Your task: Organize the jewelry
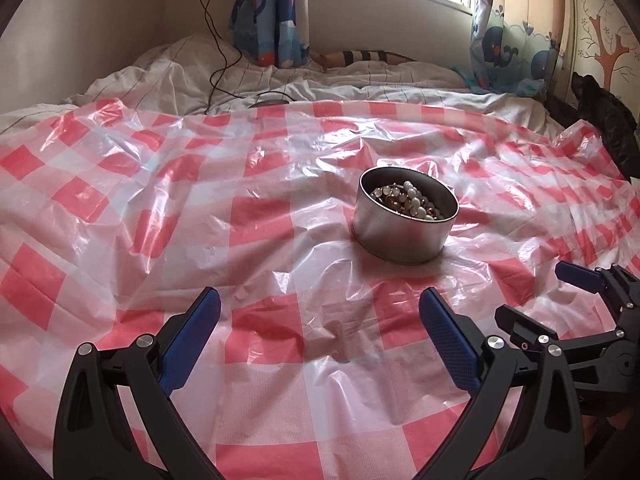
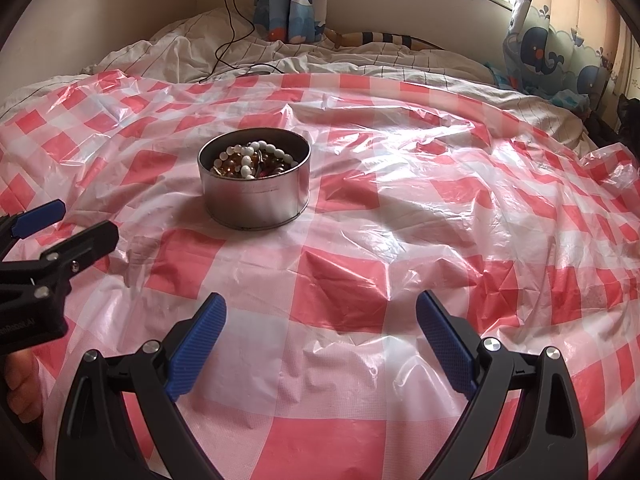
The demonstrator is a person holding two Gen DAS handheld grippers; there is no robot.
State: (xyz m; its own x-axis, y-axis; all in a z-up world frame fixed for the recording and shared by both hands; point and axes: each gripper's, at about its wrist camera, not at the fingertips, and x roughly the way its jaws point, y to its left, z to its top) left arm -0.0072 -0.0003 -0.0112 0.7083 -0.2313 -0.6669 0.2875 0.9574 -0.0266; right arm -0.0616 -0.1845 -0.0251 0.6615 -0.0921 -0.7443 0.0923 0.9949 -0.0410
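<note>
A round silver tin [image 1: 404,232] stands upright on the red-and-white checked plastic sheet [image 1: 260,208]; it also shows in the right wrist view [image 2: 256,200]. Bead bracelets, white pearl-like and amber [image 1: 412,200] [image 2: 250,160], lie piled inside it. My left gripper [image 1: 320,300] is open and empty, low over the sheet, in front of and left of the tin. My right gripper [image 2: 322,304] is open and empty, in front of and right of the tin. Each gripper shows at the edge of the other's view, the right one [image 1: 532,292] and the left one [image 2: 84,224].
The sheet [image 2: 400,200] covers a bed with rumpled white striped bedding [image 1: 160,76] behind it. A black charger cable [image 1: 218,48] hangs from a wall socket onto the bedding. Whale-print curtains [image 1: 508,52] hang at the window. A dark object [image 1: 604,120] lies at the far right.
</note>
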